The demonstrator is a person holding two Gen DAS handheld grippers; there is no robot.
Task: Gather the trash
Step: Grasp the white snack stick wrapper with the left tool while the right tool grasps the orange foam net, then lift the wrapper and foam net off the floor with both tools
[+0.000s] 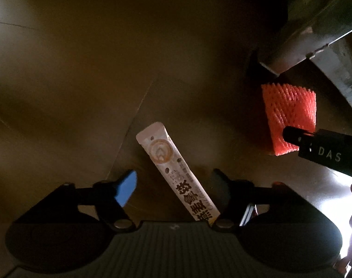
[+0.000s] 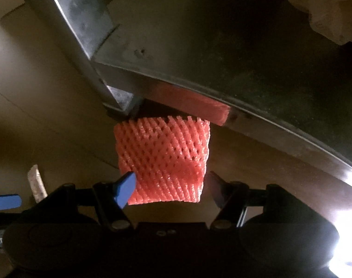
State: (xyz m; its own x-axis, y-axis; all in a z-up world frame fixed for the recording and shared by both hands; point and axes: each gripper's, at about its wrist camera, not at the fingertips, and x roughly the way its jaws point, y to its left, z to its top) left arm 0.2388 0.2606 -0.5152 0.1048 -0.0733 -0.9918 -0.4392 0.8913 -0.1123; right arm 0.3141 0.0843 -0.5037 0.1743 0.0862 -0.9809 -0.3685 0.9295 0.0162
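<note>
- Left gripper (image 1: 173, 190) astride white sachet (image 1: 176, 173), jaws apart, poised to pinch;
- Right gripper (image 2: 171, 185) flanking pink foam net (image 2: 164, 159), jaws apart, unclamped, beside metal frame (image 2: 120, 69).

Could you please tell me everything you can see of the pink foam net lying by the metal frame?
The pink foam net is a short sleeve of soft, springy-looking foam mesh with diamond-shaped holes and jagged cut ends. It lies flattened on the dark floor, its far end beside the foot of a metal frame, whose shiny face mirrors it. The right hand-held gripper straddles its near end, one blue-padded finger at its left edge; whether the pads press it is unclear.
</note>
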